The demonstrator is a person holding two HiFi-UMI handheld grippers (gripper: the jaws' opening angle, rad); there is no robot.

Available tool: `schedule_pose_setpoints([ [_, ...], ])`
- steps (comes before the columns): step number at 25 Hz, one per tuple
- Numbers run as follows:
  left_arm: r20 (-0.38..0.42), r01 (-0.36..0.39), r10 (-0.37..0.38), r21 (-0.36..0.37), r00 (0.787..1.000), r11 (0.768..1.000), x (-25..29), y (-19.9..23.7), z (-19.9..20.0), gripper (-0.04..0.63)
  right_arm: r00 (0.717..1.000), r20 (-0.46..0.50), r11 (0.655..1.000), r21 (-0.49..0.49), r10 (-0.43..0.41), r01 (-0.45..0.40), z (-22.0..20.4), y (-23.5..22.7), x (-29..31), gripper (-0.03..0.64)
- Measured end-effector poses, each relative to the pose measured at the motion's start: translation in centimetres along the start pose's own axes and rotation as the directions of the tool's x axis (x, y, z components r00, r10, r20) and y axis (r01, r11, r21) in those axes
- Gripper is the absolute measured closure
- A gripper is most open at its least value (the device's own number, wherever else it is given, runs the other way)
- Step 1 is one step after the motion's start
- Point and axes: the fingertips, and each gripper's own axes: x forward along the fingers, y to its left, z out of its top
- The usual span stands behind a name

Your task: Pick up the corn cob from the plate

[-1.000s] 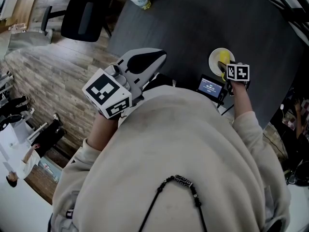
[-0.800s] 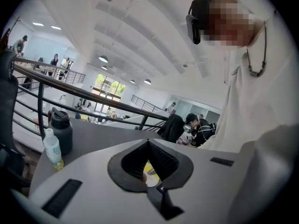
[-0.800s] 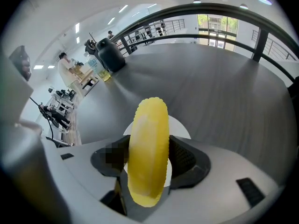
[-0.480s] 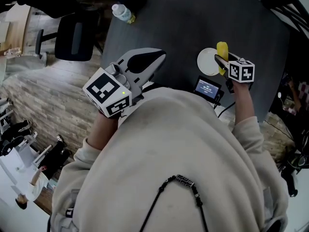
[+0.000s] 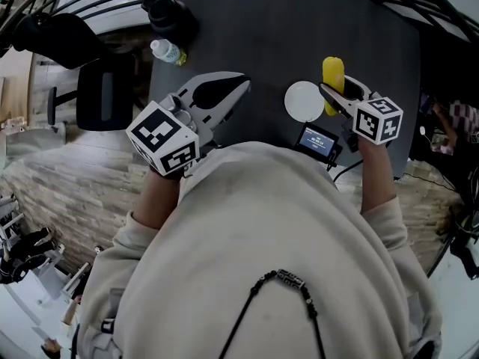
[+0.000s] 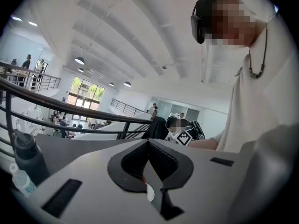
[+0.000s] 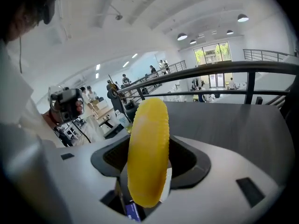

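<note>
**Tool state.** The right tool (image 5: 338, 92) is closed on the corn cob (image 5: 333, 75), gripping it near its lower end so that most of the cob stands above the pads. The left tool (image 5: 241, 83) has its jaws together at the tips with nothing between them.

**Position of the item.** The cob is off the plate (image 5: 301, 102) and in the right tool, just beside the plate's right rim in the head view. The plate is bare.

**Step in hand.** The pick-up appears done. The grip is low on a long, smooth cob, so tipping is the likely fault. I advise steady pressure, the cob kept near upright, and no quick wrist turns.

**Edges and room.**
- The desk (image 5: 262, 21) is open beyond the plate.
- A small screen (image 5: 318, 140) and its cable (image 5: 350, 169) lie close under the right hand, towards the near edge.
- A bottle (image 5: 168, 52) and a dark flask (image 5: 172, 17) stand at the far left corner, well apart from the cob.
- The left tool sits near the left edge, clear of the work.
</note>
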Motion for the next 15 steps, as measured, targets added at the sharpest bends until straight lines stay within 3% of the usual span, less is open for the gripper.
schedule_pose_setpoints([
  [8, 0.019, 0.064, -0.064, 0.023, 0.998, 0.998, 2.4, -0.3, 0.9, 0.589, 0.977, 0.185, 0.993, -0.068, 0.105, -0.093, 6.9, 5.5, -5.8, 0.354],
  [15, 0.038, 0.098, -0.098, 0.014, 0.994, 0.995, 2.8, 0.6, 2.0, 0.589, 0.908, 0.339, 0.967, -0.146, 0.248, -0.21, 12.0, 10.8, -9.3, 0.354],
])
